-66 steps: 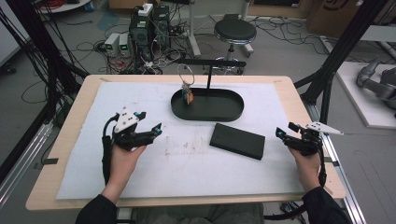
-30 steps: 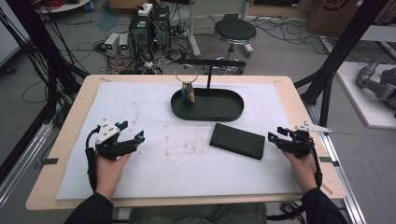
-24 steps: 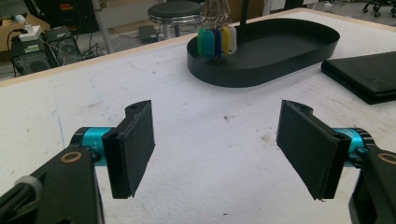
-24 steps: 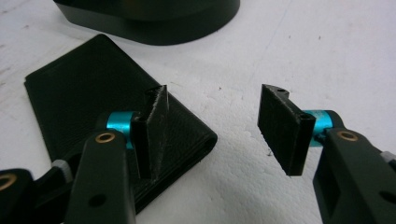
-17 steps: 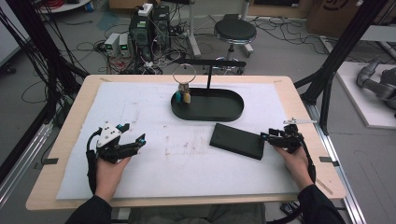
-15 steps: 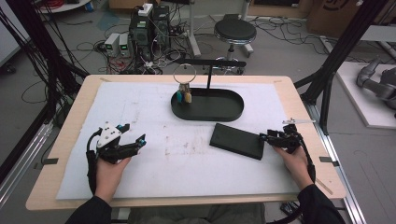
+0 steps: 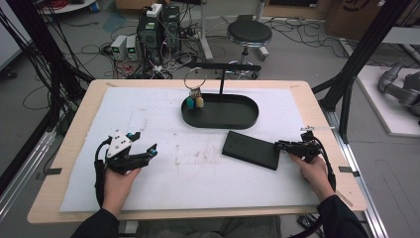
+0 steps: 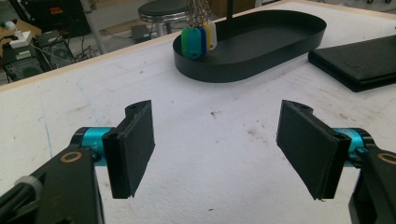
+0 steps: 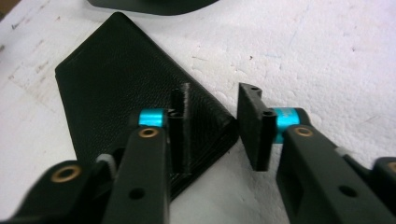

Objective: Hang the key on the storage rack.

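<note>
Left gripper (image 7: 143, 152) rests low over the white, scuffed sheet (image 7: 163, 119) covering the wooden tabletop (image 7: 317, 109), its flat black fingers (image 8: 133, 144) spread wide apart with nothing between them. Beyond it, toward the middle, sits a black oval tray (image 7: 220, 111) with an upright post, and coloured key tags (image 8: 198, 37) on a ring hang at its left end. Right gripper (image 7: 278, 146) lies at the corner of a flat, grained black wallet (image 7: 250, 149), fingers (image 9: 180, 135) narrowly parted with one over the wallet's corner and the other beside it, not clamped.
</note>
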Available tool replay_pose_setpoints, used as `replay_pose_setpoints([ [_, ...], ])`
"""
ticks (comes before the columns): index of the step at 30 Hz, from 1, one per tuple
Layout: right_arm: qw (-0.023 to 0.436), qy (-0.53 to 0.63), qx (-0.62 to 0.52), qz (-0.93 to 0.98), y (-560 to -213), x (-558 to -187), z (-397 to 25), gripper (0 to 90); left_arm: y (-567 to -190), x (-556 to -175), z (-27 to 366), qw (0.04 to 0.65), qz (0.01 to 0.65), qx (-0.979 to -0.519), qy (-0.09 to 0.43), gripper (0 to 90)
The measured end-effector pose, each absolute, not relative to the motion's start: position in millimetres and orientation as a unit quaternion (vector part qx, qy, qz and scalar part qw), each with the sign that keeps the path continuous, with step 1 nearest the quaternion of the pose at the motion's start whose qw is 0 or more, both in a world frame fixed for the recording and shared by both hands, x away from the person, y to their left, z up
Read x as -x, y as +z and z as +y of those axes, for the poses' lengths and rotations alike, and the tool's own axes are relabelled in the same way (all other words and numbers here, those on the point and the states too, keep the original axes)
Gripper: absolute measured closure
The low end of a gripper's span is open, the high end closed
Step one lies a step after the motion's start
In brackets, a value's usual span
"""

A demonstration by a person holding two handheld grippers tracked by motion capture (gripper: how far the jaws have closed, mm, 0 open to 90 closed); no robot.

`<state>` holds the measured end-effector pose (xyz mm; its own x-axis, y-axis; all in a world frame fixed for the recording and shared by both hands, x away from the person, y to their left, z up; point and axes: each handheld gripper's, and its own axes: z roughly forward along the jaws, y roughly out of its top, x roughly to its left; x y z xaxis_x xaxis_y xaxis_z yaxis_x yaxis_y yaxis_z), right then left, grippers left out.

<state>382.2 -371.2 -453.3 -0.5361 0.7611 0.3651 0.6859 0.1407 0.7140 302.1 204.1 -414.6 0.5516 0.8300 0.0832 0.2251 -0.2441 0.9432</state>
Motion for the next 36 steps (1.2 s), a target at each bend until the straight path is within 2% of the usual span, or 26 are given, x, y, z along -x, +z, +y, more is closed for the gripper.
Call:
replay_pose_setpoints([
  [6, 0.084, 0.466, -0.445, 0.76, -441, -372, -369, 76.4, -414, -304, 204, 0.497, 0.361, -0.728, 0.305, 27.7],
  [14, 0.132, 0.513, -0.374, 0.762, -424, -353, -368, 78.1, -414, -308, 199, 0.497, 0.359, -0.729, 0.304, 27.8],
  [26, 0.151, 0.535, -0.254, 0.792, -413, -329, -368, 78.2, -415, -314, 191, 0.507, 0.348, -0.731, 0.295, 27.7],
  [31, 0.166, 0.531, -0.224, 0.8, -409, -322, -366, 78.4, -411, -322, 178, 0.532, 0.33, -0.732, 0.27, 27.7],
  [36, 0.174, 0.53, -0.203, 0.805, -408, -316, -365, 78.5, -404, -337, 149, 0.562, 0.292, -0.746, 0.203, 27.7],
])
